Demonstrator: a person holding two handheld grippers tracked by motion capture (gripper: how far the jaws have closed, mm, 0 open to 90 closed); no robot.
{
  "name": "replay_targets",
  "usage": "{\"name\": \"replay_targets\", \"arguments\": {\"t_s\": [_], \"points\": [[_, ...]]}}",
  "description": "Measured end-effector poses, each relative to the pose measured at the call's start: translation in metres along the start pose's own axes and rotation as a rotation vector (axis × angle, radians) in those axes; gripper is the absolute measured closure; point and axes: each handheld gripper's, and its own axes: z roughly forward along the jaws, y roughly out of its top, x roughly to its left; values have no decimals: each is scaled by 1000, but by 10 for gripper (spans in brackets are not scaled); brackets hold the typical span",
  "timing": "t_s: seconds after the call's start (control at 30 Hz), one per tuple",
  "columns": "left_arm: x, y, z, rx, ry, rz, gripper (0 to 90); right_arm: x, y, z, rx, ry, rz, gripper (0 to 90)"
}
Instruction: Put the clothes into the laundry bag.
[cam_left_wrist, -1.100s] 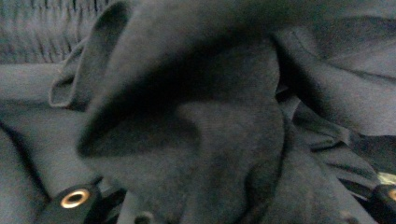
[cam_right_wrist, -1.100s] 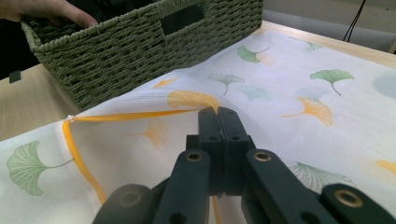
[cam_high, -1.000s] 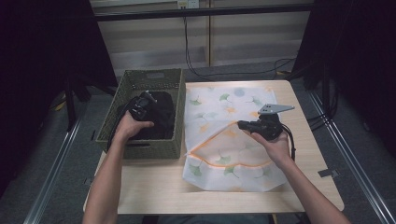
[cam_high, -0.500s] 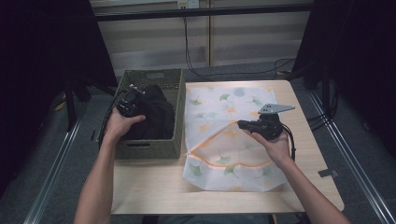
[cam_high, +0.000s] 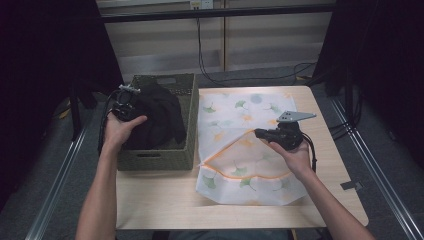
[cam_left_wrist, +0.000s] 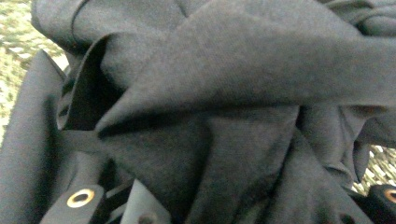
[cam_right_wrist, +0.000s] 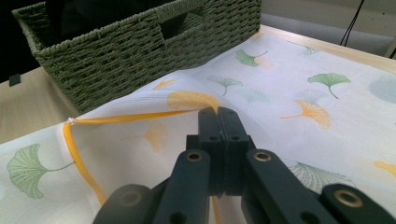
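A black garment (cam_high: 157, 120) bulges out of the green woven basket (cam_high: 150, 161) on the table's left. My left gripper (cam_high: 134, 102) hangs over the basket's left rim, shut on a bunch of that cloth. In the left gripper view the dark folds (cam_left_wrist: 224, 93) cover the space between the fingers (cam_left_wrist: 79, 201). To the right lies a white laundry bag (cam_high: 240, 107) printed with ginkgo leaves. My right gripper (cam_high: 258, 133) is shut on the upper edge of its opening and holds it lifted. The shut tips (cam_right_wrist: 218, 114) pinch the fabric beside the orange zipper (cam_right_wrist: 77, 149).
The basket's wall (cam_right_wrist: 140, 51) stands right beside the bag's left edge. Bare wooden table (cam_high: 165, 200) runs along the front, and a strip shows right of the bag. Cables (cam_high: 210, 60) hang behind the table. Metal rails flank both sides.
My left hand has risen and drifted toward the basket's left rim, drawing the black garment up with it. The right hand and the bag have stayed put.
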Motion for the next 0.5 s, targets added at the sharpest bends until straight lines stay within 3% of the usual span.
{"name": "replay_targets", "arguments": {"t_s": [0.17, 0.23, 0.37, 0.5], "points": [[0, 1, -12, -70, 5, -3, 684, 0, 0, 0, 1, -3, -4, 900], [1, 1, -15, -93, -12, 0, 683, 0, 0, 0, 0, -2, -4, 900], [-1, 5, -25, -141, 9, 9, 683, 0, 1, 0, -1, -1, -7, 900], [-5, 10, -35, -187, -5, 17, 682, 1, 1, 0, -2, 0, -7, 900]]}}
